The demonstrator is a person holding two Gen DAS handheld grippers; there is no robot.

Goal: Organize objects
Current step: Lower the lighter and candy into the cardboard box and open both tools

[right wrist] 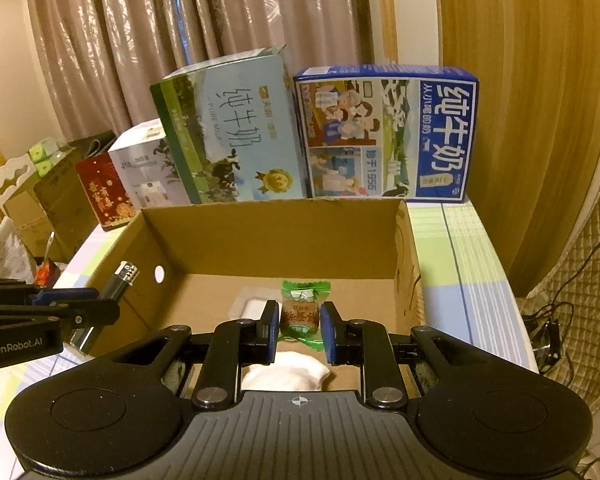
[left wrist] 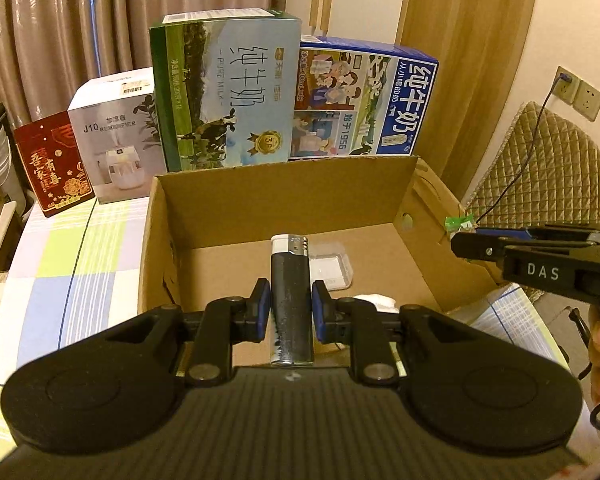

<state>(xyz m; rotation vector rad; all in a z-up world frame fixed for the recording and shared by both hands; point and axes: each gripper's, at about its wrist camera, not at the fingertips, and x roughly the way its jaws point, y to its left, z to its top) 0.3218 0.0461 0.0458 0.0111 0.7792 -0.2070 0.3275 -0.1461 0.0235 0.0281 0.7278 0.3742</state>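
My left gripper (left wrist: 290,305) is shut on a dark lighter (left wrist: 290,280) with a silver top, held over the near edge of an open cardboard box (left wrist: 284,196). In the right wrist view the same lighter (right wrist: 122,278) shows at the left, clamped in the left gripper (right wrist: 88,308) beside the box's left wall. My right gripper (right wrist: 300,322) is shut on a green-wrapped candy (right wrist: 300,312) above the cardboard box (right wrist: 276,232). The right gripper (left wrist: 460,245) enters the left wrist view from the right, with the candy's green wrapper (left wrist: 458,222) at its tip. A clear plastic case (left wrist: 332,268) and a white cloth (right wrist: 288,372) lie in the box.
Behind the box stand a green milk carton (left wrist: 224,92), a blue milk carton (left wrist: 364,100), a white humidifier box (left wrist: 116,136) and a red box (left wrist: 54,164) on a checked tablecloth (left wrist: 60,260). A quilted chair (left wrist: 548,160) and a wall socket (left wrist: 580,92) are at right.
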